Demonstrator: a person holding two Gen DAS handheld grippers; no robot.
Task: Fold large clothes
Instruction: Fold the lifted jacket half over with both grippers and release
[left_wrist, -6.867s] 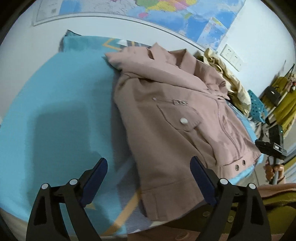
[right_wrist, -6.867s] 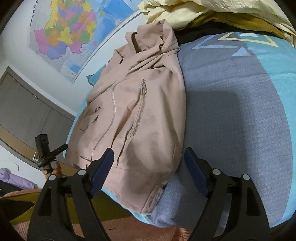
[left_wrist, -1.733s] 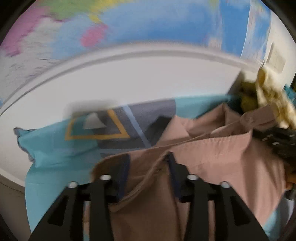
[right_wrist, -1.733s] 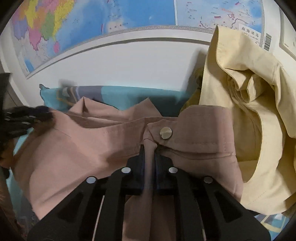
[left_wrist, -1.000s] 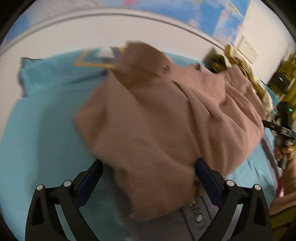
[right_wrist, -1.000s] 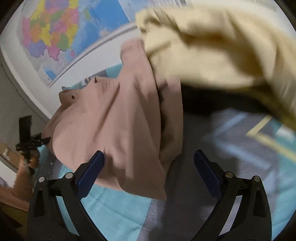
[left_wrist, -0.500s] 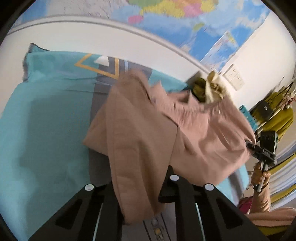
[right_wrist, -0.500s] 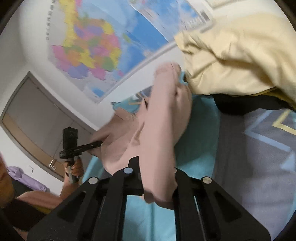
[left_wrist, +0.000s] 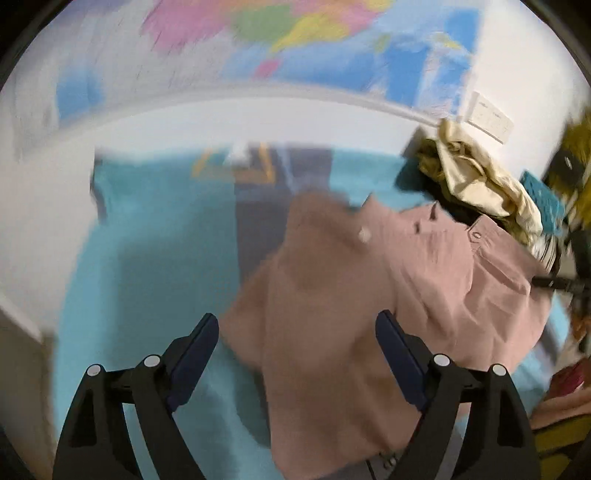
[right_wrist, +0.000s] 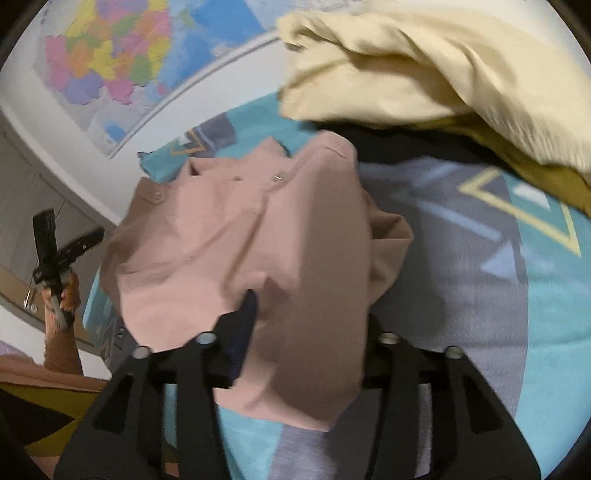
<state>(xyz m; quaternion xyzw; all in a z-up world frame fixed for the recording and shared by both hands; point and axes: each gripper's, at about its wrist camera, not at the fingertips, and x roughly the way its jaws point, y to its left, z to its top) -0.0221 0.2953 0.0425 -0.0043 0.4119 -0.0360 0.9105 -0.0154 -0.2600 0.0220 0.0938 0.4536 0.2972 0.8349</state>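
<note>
On the bed, folded jacket lies released; left gripper and right gripper jaws opening, gripping nothing.

A: Any legible text on your feeds?

B: None I can read. The wall map carries print, but it is too small and blurred in both views.

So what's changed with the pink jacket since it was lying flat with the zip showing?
The pink jacket has been folded over, so its zip front is hidden. The left gripper is opening clear of it; the right gripper is opening with fabric still draped between its fingers. The cream garment and teal bedspread are unchanged.
</note>
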